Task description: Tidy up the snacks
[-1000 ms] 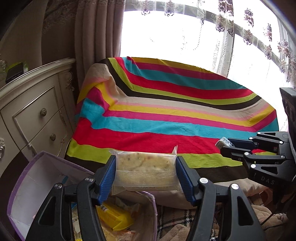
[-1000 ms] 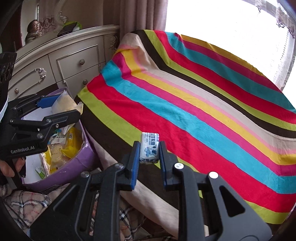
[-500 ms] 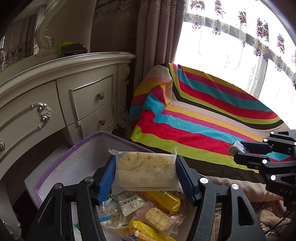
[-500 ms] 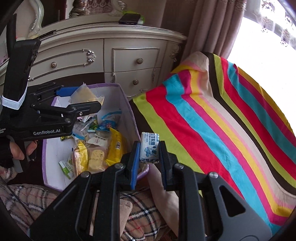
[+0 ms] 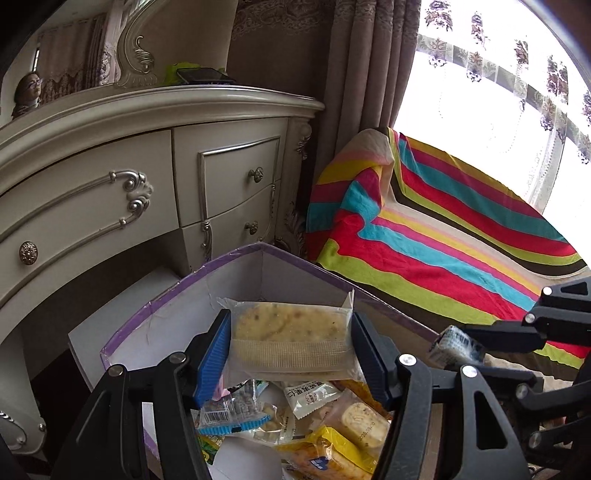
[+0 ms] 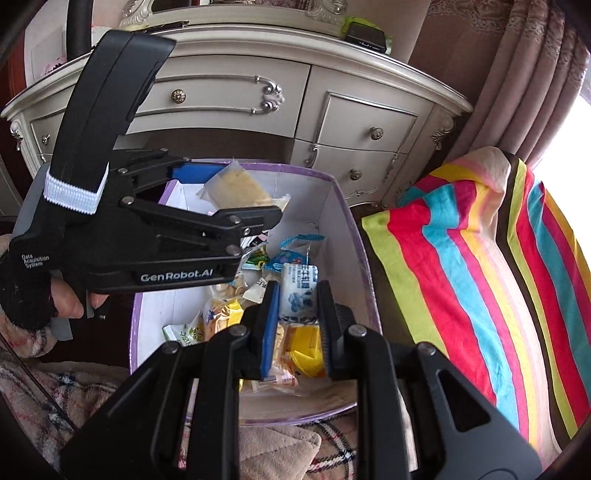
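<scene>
Snacks sit clamped over the purple box [image 6: 354, 236]: cracker pack [image 5: 290, 341] in left tool [image 5: 290, 354], blue-white packet [image 6: 298, 291] in right tool [image 6: 297, 317].

I see the box [image 6: 347, 206] standing before the dresser [image 6: 236, 92], with the striped blanket [image 6: 480, 266] at its right. Many snack packets [image 6: 221, 314] lie in the box. A phone [image 6: 365, 35] lies on the dresser.

Purple-rimmed box [image 6: 354, 236] w/ loose snack packets [image 6: 303, 343] inside, beside striped blanket [image 6: 480, 277]
</scene>
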A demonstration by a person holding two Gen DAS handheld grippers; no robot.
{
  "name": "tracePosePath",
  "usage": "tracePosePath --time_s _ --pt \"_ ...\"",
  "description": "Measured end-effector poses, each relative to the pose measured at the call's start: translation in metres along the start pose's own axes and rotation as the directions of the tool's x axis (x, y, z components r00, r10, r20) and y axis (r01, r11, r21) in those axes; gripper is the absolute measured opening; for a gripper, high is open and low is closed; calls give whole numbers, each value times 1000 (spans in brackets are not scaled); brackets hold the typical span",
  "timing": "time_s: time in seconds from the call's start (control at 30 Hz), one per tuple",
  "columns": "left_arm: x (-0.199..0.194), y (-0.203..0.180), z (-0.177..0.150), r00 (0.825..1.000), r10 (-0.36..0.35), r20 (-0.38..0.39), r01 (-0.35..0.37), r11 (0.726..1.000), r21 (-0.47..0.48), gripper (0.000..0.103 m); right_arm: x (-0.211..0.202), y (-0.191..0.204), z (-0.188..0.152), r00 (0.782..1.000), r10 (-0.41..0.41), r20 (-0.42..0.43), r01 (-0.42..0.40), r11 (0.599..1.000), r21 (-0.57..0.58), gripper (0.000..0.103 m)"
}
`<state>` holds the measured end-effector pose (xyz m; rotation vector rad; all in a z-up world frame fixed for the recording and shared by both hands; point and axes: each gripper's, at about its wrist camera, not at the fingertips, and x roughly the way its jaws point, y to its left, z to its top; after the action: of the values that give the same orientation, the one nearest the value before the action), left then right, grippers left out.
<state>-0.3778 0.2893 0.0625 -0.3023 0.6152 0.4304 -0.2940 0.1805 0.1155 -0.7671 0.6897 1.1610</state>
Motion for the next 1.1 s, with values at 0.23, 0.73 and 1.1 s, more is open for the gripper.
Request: tracePosePath --time_s 0.23,0.73,1.1 --pt "5 15 -6 999 32 -10 -32 999 -20 64 11 -2 2 999 39 -24 -39 999 24 23" --pt "5 21 -9 999 54 2 -54 998 -38 69 28 5 1 996 83 -38 -82 996 32 23" --pt "-34 24 26 992 -16 128 20 999 -27 103 12 -6 2 997 71 7 -71 995 70 75"
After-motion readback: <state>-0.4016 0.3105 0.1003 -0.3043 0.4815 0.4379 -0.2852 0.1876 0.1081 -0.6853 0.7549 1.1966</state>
